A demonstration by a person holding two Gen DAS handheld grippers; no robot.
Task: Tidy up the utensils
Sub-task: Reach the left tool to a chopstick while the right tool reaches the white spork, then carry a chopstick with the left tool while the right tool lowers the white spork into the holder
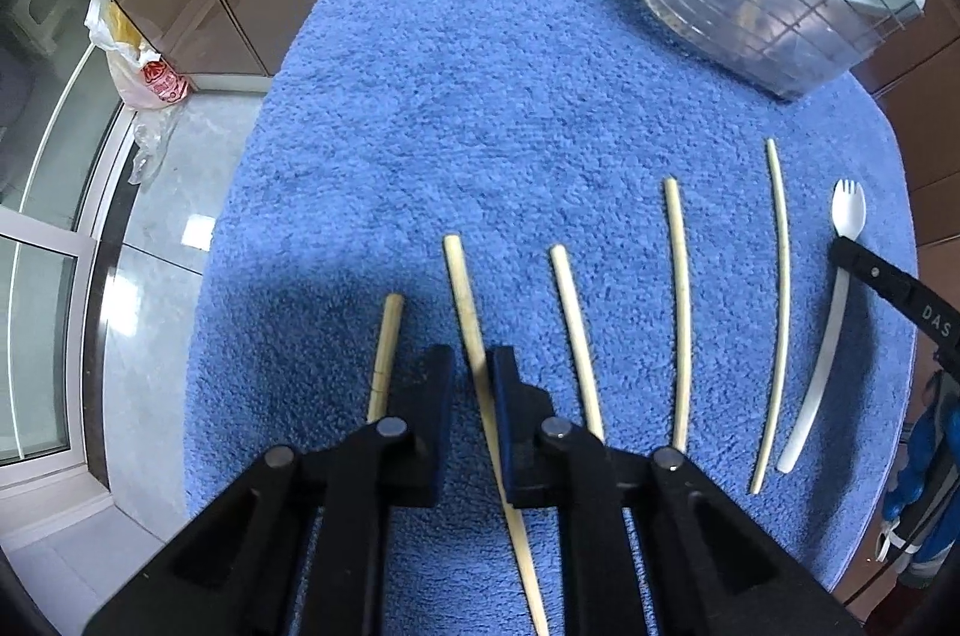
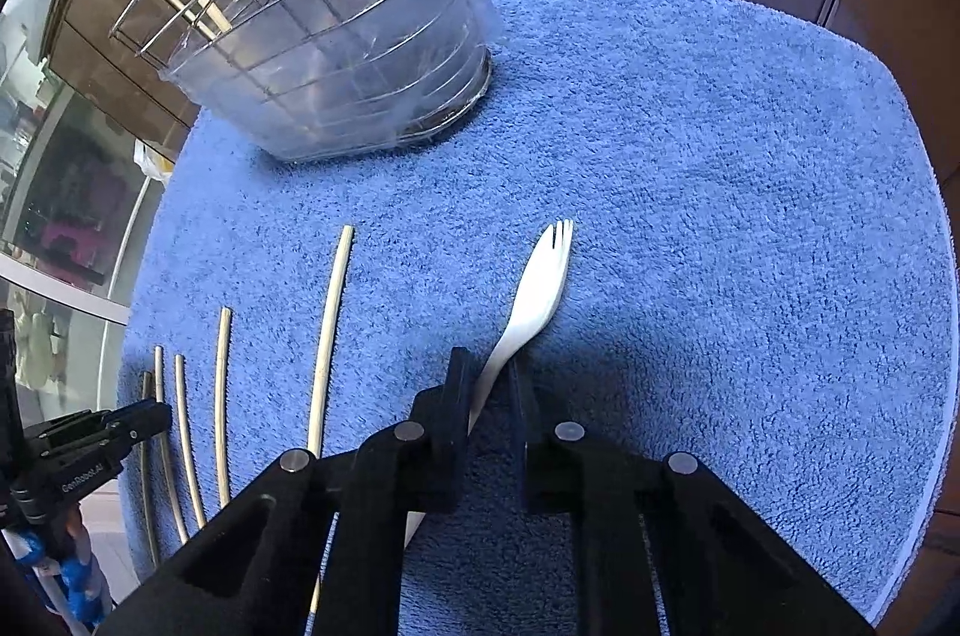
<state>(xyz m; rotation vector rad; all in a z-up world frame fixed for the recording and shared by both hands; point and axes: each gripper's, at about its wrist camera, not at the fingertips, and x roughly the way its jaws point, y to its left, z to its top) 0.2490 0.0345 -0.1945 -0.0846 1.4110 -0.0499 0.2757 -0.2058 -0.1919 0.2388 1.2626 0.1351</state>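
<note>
Two grips need care: my left gripper (image 1: pixel 474 372) narrowly straddles a chopstick (image 1: pixel 465 300) on the towel (image 1: pixel 480 66), my right gripper (image 2: pixel 489 384) pinches the spork (image 2: pixel 537 288), so I'd squeeze squarely before lifting toward the holder (image 2: pixel 336 54).

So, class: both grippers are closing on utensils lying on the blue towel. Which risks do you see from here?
1. The left gripper straddles one chopstick; neighbouring chopsticks lie close and could get nudged.
2. The right gripper holds the white spork by its thin handle; it may pivot.
3. The holder looks crowded.
</note>
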